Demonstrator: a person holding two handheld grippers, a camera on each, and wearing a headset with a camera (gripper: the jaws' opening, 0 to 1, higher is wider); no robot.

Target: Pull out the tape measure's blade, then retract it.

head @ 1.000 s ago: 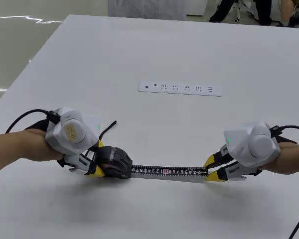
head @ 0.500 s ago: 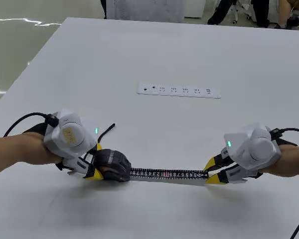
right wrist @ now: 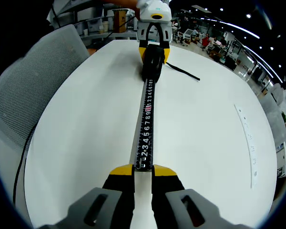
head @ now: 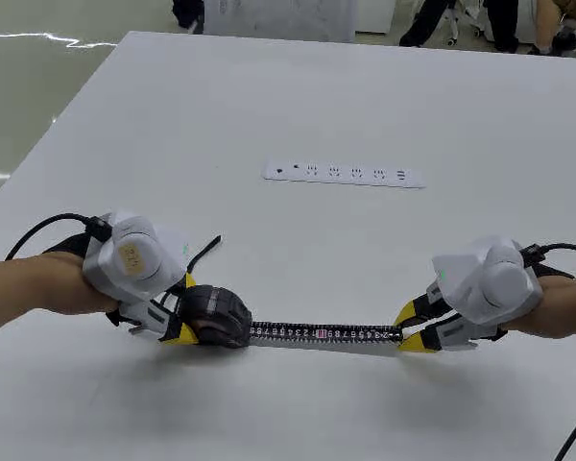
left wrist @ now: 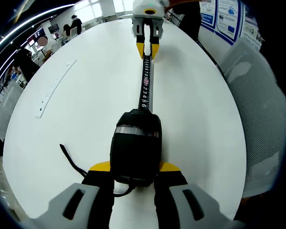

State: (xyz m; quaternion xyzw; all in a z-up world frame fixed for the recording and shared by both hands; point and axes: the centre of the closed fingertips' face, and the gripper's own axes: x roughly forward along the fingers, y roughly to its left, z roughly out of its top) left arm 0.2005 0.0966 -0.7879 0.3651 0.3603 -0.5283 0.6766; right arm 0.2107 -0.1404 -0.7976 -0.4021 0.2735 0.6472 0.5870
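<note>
Two grippers: the left gripper [head: 187,309] is at the lower left of the head view and the right gripper [head: 406,328] at the lower right. Both are low over the white counter [head: 317,96], each held in a hand.
Left jaws: closed against the two sides of the tape measure case [head: 214,316], with the yellow tips pressing its flanks. In the left gripper view the black case sits between them at lower centre.
Right jaws: nearly together, pinching the free end of the blade [head: 322,334]. In the right gripper view the blade's tip lies in the narrow gap between the yellow tips.
Tape measure: the case sits on the counter, left of centre near the bottom of the head view. The blade is drawn out and runs straight right from the case to the right jaws, close to the counter with its numbers facing up.
Strap: a thin black strap [head: 206,252] lies on the counter, running up and to the right from near the case.
Power strip: a white power strip [head: 344,174] lies above centre in the head view, well apart from both grippers.
Cable: a black cable [head: 38,230] loops from the left gripper toward the left edge.
</note>
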